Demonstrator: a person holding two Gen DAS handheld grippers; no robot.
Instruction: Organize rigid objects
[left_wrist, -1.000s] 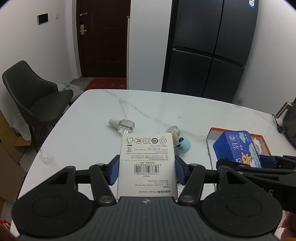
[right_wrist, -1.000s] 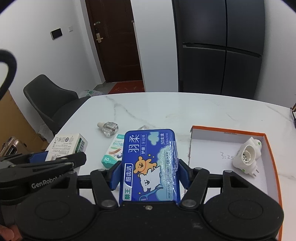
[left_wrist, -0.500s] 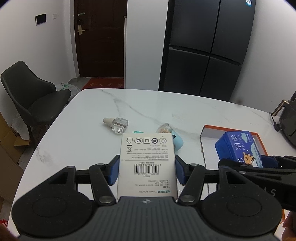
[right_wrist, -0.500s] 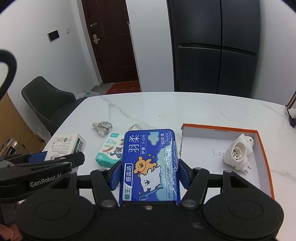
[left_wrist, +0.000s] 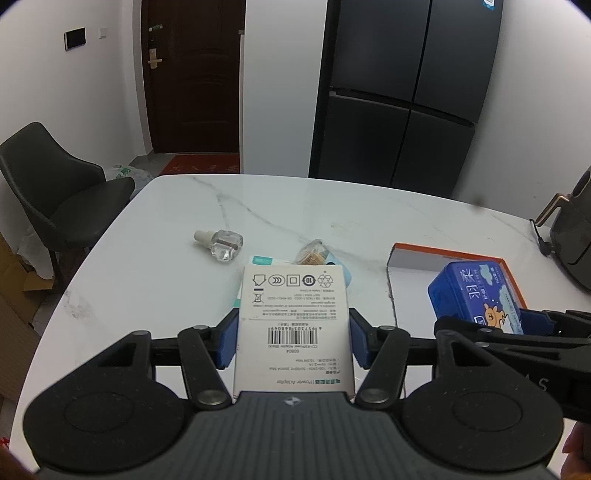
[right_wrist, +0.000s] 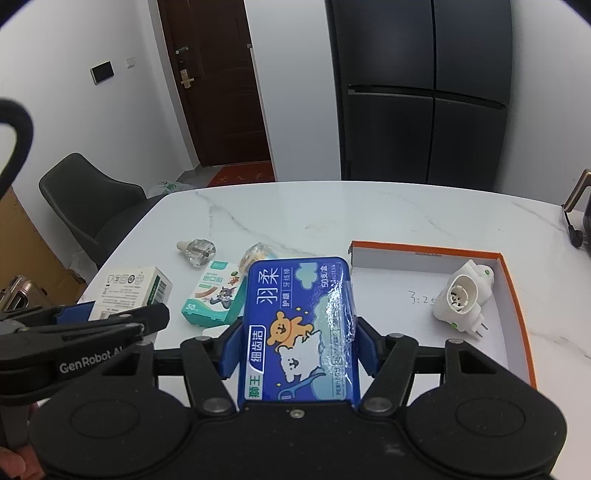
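The left gripper (left_wrist: 293, 341) holds a white power adapter box (left_wrist: 293, 328) between its blue-padded fingers (left_wrist: 226, 343); the pads press both long sides, barcode face up. The box is held above the white marble bench (left_wrist: 258, 206), clear of its surface.

The right gripper (right_wrist: 297, 345) holds a blue dental floss pick box (right_wrist: 301, 328) in the same manner, fingers (right_wrist: 231, 347) closed on its two long sides, the bear print facing up. This box hangs over the near bench area, just left of the orange-rimmed shallow tray (right_wrist: 511, 291).

Inside the tray, at its right side, lies a white plug-in device (right_wrist: 463, 295). Handwritten digits mark the tray floor just left of it.

On the bench, left of the tray:
- A teal carton (right_wrist: 214, 295) with a cartoon print lies flat, near the middle.
- A small capped bottle with amber contents (right_wrist: 256, 254) lies just beyond the carton.
- A clear glass bottle (right_wrist: 197, 251) with a beige cap lies on its side, farther left.

A dark chair (left_wrist: 55, 192) stands at the far left of the bench. A dark refrigerator (left_wrist: 406, 92) and a brown door (left_wrist: 192, 74) stand at the far wall.
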